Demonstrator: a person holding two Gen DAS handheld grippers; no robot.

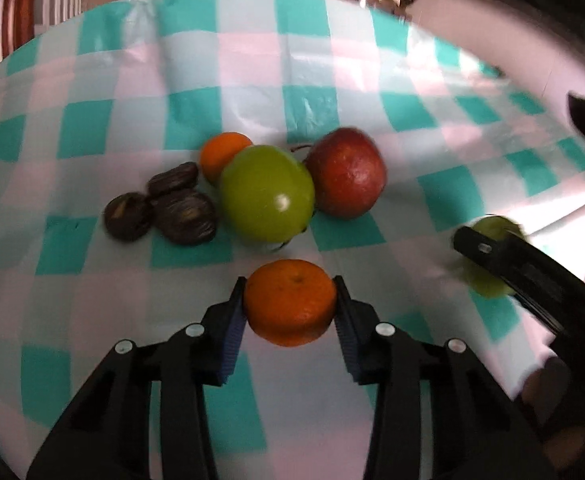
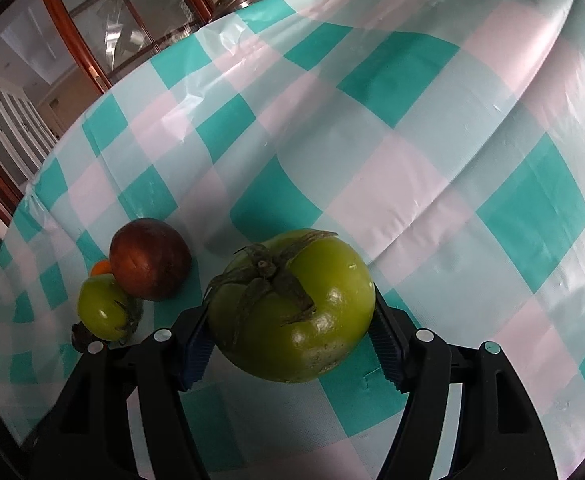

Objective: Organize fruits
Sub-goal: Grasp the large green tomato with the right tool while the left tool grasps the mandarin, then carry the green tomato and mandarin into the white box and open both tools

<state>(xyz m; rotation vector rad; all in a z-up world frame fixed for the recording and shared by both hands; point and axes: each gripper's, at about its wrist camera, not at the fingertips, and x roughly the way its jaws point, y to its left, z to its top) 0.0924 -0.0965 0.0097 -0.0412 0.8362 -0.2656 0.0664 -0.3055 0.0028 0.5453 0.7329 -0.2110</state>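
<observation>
We see a small orange pinched between the blue pads of the left gripper, which has closed tight on its two sides; the fruit sits low over the checked tablecloth, its stem dimple turned up toward the camera and its flattened shape lying broadside across the jaws. The right gripper clamps a large green tomato at a middling width, the dried stem and calyx tilted up and to the left, the round body bulging past both pads. Only the left wrist view gives us the cluster beyond the orange: a second green tomato in the middle, a red apple touching it on the right, a second orange tucked behind it on the left, and three dark wrinkled fruits bunched together further left. That view also catches the right gripper from the side at the right edge, its black finger crossing the tomato it holds. The right wrist view shows the same cluster from another angle at lower left, the apple hiding nearly all of the far orange, with one dark fruit barely peeking out below the green tomato. It alone shows a wood-framed glass cabinet past the table's far edge.
</observation>
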